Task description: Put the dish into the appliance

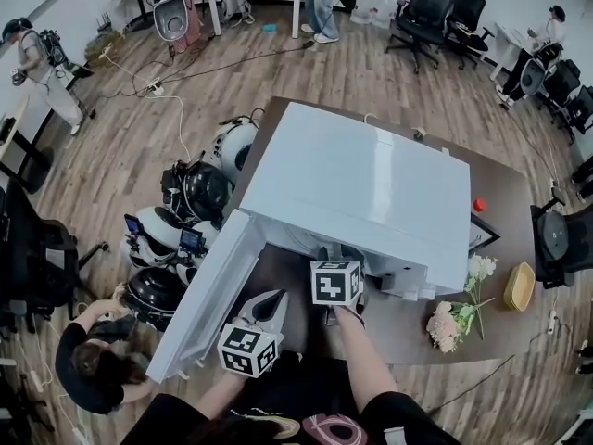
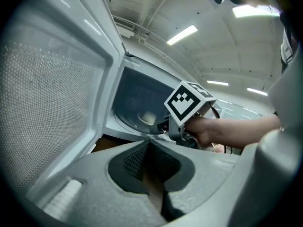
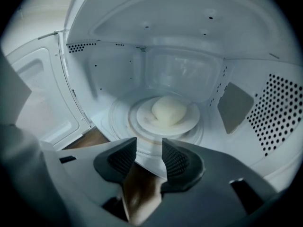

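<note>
**Item: dish point(image 3: 140, 120), round, white, carrying a pale domed lump point(image 3: 169, 109).** It sat on the turntable point(image 3: 118, 118) inside the open appliance point(image 1: 371, 184), touching neither gripper. Being round, it offered no long axis to align with.

**Right gripper point(image 3: 149, 150).** It was at the mouth of the cavity, jaws parted with nothing between the pads point(image 3: 124, 158). The dish lay at 12 o'clock from the tips, a shade toward 1, just beyond them. This was the nearer gripper.

**Left gripper point(image 2: 147, 148).** It was outside the cavity, jaws brought together and empty. The dish lay at 12 o'clock and well apart.

**Door point(image 1: 208, 295).** It stood swung wide at 9 o'clock of the right gripper.

**Judgement.** Placement looked done; the coming move probably turned on backing straight out toward 6 o'clock.
</note>
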A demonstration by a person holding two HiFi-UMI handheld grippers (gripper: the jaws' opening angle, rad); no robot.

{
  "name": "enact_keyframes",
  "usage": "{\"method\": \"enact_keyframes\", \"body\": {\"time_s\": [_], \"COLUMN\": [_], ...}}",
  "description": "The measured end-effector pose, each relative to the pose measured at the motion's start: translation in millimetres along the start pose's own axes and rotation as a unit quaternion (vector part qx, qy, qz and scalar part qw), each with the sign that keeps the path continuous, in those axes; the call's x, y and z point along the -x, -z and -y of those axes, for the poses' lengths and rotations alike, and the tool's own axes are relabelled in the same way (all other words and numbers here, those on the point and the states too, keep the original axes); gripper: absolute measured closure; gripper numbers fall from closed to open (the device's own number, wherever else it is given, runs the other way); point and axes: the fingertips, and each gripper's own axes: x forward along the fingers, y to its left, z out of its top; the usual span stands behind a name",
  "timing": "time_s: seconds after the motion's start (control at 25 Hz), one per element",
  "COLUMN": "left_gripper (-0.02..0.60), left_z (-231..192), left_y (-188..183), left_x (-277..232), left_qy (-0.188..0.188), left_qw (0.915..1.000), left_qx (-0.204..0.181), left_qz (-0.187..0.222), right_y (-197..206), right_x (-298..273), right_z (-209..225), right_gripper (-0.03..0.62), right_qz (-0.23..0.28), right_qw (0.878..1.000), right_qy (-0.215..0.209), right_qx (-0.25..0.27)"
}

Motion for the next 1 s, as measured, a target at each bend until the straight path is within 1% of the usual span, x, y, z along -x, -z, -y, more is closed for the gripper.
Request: {"method": "enact_keyframes", "body": {"time_s": [0.08,0.16,0.28,0.6,0.84,1.0], "left_gripper": [0.572,0.572,0.572,0.572,0.572,0.572], "left_z": [2,3,5,17,23,28], "left_y": [-1,-5,-9,-17,-20,-18], "left_x": [0,0,0,2,7,10], "left_qy": [0.004,0.008,0.014,0.036,0.045,0.053], "left_qw": [1.0000,0.9999,0.9998,0.9989,0.9982,0.9977], "left_qx": [-0.001,-0.003,-0.006,-0.010,-0.013,-0.016], "left_qz": [0.002,0.007,0.012,0.028,0.038,0.041], "right_y": [0,-2,-4,7,23,35], "right_x": [3,8,18,57,84,96], "right_z": [0,-2,-3,0,0,-7], "right_gripper": [0.422,0.419,0.386,0.376,0.372,0.379], "right_qz": [0.005,0.018,0.045,0.092,0.123,0.141], "right_qw": [1.000,1.000,0.998,0.991,0.985,0.983], "right_qy": [-0.002,-0.015,-0.034,-0.048,-0.052,-0.072], "right_qx": [-0.004,-0.013,-0.040,-0.084,-0.105,-0.097]}}
